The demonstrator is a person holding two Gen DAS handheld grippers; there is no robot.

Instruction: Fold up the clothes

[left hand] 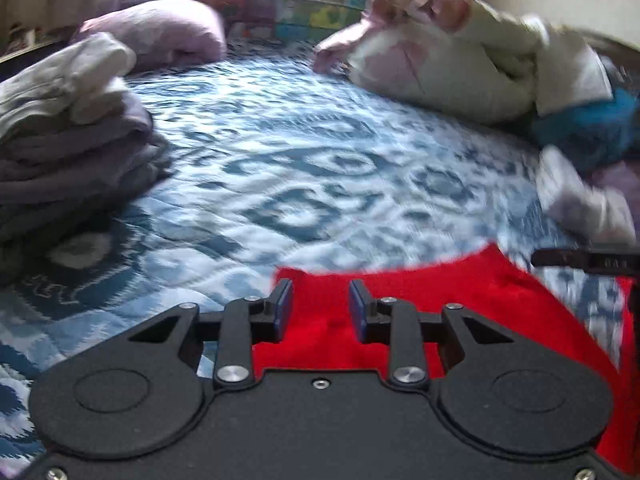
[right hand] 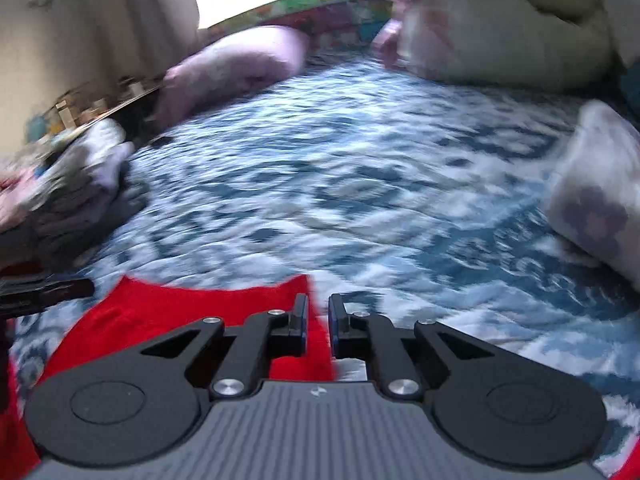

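A red garment (left hand: 440,292) lies spread on a blue and white patterned bedspread (left hand: 300,160), close in front of both grippers. My left gripper (left hand: 321,304) is at the garment's left corner. Its jaws stand a little apart with red cloth filling the gap, and they look shut on it. In the right wrist view the red garment (right hand: 180,308) reaches in from the left. My right gripper (right hand: 318,316) is nearly closed on its right edge. Each gripper shows as a black piece at the side of the other's view.
A folded stack of grey and white clothes (left hand: 68,140) sits at the left. Behind it lies a pink pillow (left hand: 168,36). A loose white and pink pile (left hand: 440,64), a blue fluffy item (left hand: 592,128) and a flower-print white cloth (right hand: 596,200) line the right side.
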